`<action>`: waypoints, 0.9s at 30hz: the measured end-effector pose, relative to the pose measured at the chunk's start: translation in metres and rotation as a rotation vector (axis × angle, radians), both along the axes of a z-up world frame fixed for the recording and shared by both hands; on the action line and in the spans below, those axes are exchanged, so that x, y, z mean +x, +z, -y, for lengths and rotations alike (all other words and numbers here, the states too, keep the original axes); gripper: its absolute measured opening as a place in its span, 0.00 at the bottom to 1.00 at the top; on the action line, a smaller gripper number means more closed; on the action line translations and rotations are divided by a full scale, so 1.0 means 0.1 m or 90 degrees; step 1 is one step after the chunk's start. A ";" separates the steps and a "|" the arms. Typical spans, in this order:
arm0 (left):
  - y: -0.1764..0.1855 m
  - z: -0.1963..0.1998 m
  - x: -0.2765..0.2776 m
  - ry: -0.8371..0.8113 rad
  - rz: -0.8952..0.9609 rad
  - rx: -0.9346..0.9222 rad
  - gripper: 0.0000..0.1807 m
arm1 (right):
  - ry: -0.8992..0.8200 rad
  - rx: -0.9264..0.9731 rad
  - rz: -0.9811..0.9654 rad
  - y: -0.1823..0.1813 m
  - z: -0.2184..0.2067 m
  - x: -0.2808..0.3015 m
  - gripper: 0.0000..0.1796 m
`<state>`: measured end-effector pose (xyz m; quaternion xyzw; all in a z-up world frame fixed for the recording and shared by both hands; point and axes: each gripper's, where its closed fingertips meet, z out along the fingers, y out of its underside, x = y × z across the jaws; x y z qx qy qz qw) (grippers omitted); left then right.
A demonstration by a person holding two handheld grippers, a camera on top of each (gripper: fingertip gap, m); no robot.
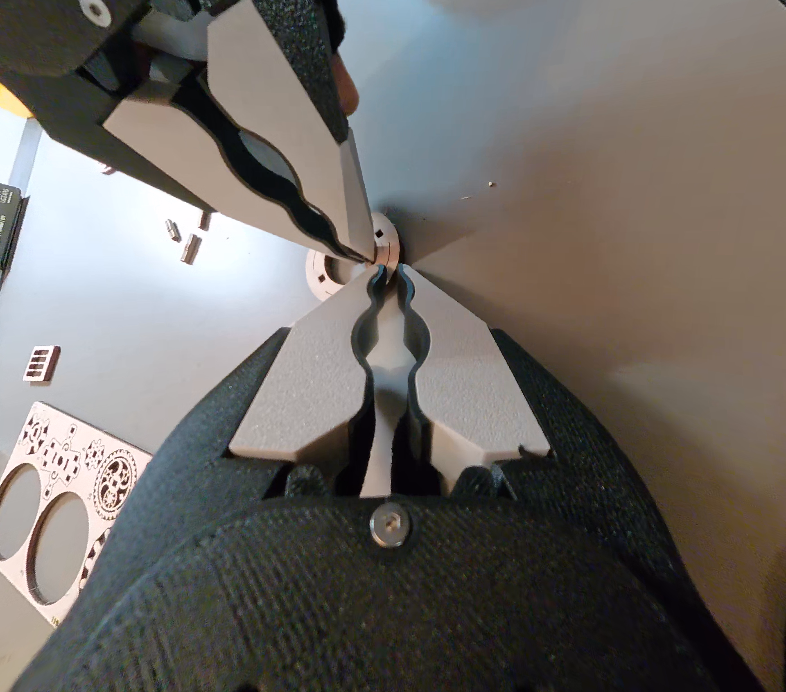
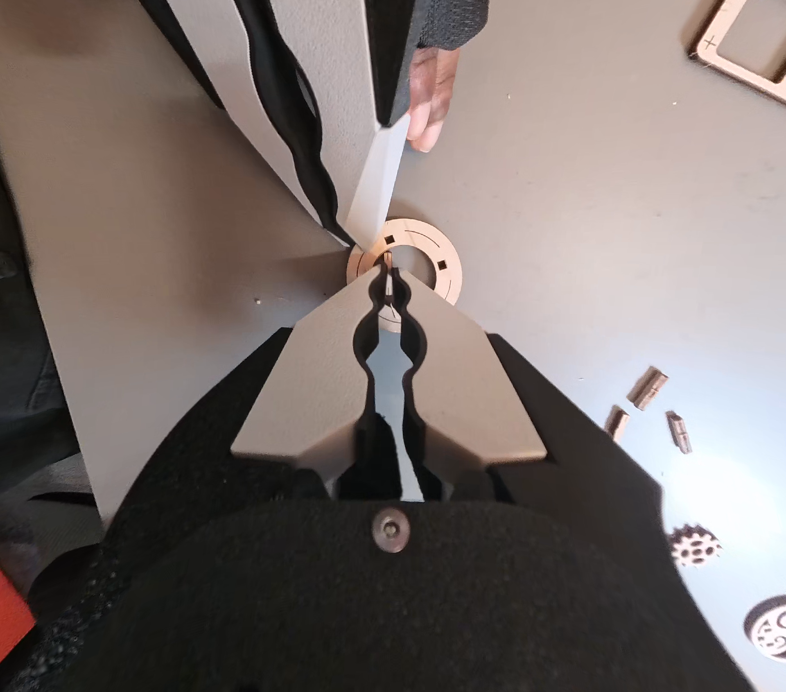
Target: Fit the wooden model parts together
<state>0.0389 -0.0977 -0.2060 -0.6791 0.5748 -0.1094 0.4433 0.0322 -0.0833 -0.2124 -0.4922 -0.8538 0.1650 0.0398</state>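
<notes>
At the centre of both frames a flat wooden ring (image 2: 442, 259) with small square slots lay on the grey desk (image 2: 595, 203). The left tongs (image 1: 389, 267) seemed closed on the ring's rim, probably to steady it. The right tongs (image 2: 389, 267) pinched a thin wooden peg (image 2: 388, 280) upright over the ring, apparently to seat it in a slot. Spare pegs (image 2: 646, 388) lay at lower right.

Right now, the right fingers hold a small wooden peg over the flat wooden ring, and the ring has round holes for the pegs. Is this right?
One detail is wrong: the peg holes in the wooden ring are square, not round, as the right wrist view shows. The rest stands: the right fingers hold a small wooden peg over the ring.
</notes>
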 end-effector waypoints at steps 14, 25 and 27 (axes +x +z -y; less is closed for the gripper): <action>0.33 -0.15 -0.08 0.068 0.176 -0.051 0.10 | -0.153 -0.147 -0.283 0.64 -0.22 0.04 0.00; 0.13 -0.11 -0.08 0.060 0.087 -0.062 0.10 | -0.171 -0.093 -0.166 0.24 -0.10 0.02 0.05; 0.08 -0.10 -0.09 0.058 0.065 -0.064 0.10 | -0.172 -0.081 -0.141 0.17 -0.07 0.00 0.06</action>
